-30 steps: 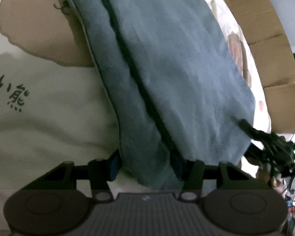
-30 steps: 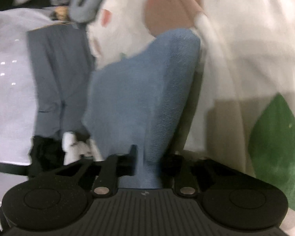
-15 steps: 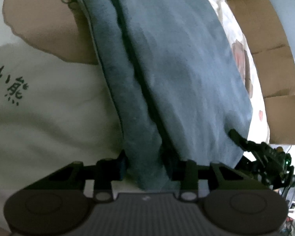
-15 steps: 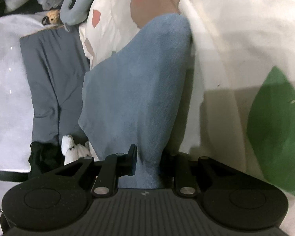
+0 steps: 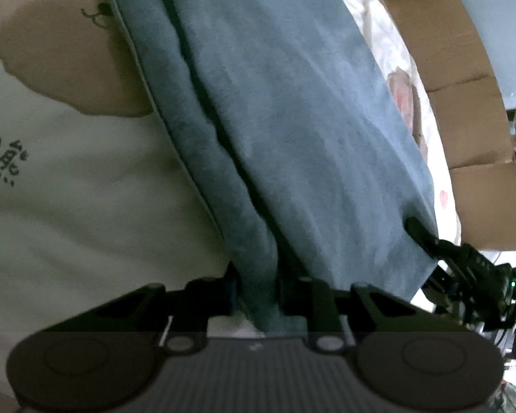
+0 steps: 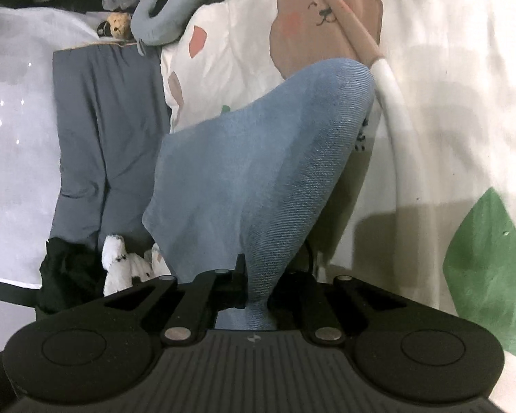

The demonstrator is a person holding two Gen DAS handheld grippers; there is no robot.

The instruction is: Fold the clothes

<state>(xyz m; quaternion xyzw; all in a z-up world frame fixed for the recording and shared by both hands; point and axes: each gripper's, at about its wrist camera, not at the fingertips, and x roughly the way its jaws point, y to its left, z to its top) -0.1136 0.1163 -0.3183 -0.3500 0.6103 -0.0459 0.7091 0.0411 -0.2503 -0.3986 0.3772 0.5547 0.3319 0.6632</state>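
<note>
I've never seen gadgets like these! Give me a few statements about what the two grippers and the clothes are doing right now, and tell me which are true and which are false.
1. The left gripper is clamped on the blue garment. True.
2. The right gripper is open and holds nothing. False: it is shut on a bunched part of the blue garment.
3. The bedding under the garment has a bear print. True.
4. The grey neck pillow lies on top of the blue garment. False: it lies apart, at the far end of the bed.
5. The cardboard boxes are painted red. False: they are plain brown.
</note>
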